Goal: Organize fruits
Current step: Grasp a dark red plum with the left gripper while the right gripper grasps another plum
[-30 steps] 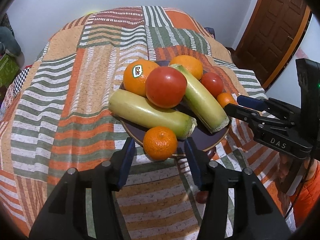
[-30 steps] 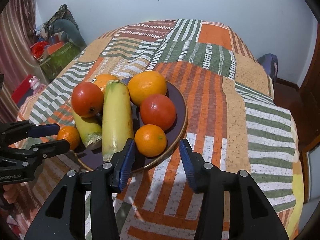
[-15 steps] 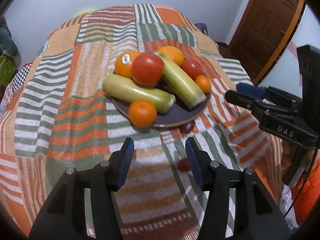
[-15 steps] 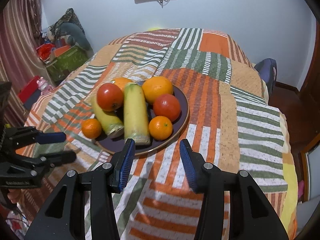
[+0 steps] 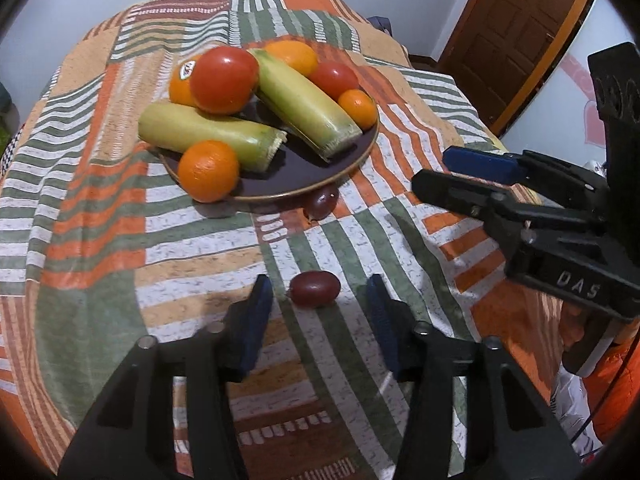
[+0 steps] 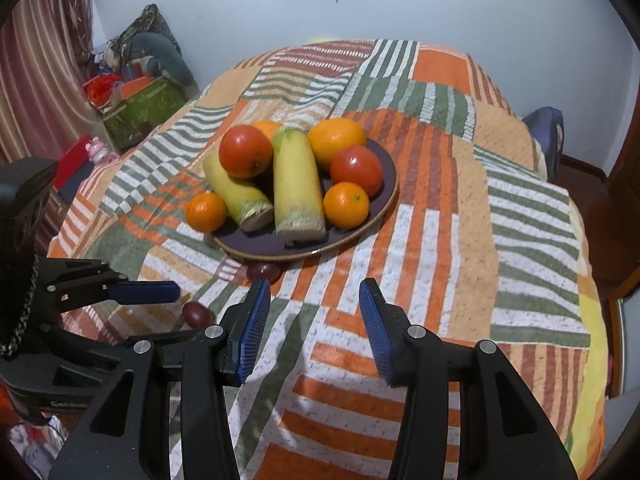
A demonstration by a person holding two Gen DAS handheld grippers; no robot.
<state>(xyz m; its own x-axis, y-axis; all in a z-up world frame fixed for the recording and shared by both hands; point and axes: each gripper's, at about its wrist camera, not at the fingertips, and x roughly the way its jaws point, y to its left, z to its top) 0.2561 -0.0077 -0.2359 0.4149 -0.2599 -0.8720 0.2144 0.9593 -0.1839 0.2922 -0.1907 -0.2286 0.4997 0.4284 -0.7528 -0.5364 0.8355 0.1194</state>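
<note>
The left tool (image 5: 320, 304) hung open at the bottom of its own view, its two blue-padded fingers (image 5: 256, 316) standing well apart on either side of a small dark red plum (image 5: 315, 288) that lay on the patchwork cloth (image 5: 200, 248) of the table, near the fingertips but touching neither. The right tool (image 6: 314, 308) was likewise released and empty, its fingers (image 6: 374, 320) spread over bare cloth in the lower middle of its view; seen from the left camera it reached in from the right edge of the frame.

A second plum (image 5: 321, 202) sat just beside the near rim of a dark round plate (image 5: 304, 176), partly in its shadow, in the centre of the left view. The plate, in the upper middle of both frames, carried the rest: two pale green squashes (image 5: 208, 134) lying side by side with their cut ends toward the cameras, a large tomato (image 5: 224, 80) resting on top of the left-hand one, a smaller tomato (image 5: 334, 76) behind, a stickered orange (image 5: 182, 86) and another orange (image 5: 294, 54) at the back, and a small mandarin (image 5: 358, 108) at the right rim. One more mandarin (image 5: 208, 170) sat at the plate's near left edge.

A brown door (image 5: 516, 28) showed at the upper right of the left view.
</note>
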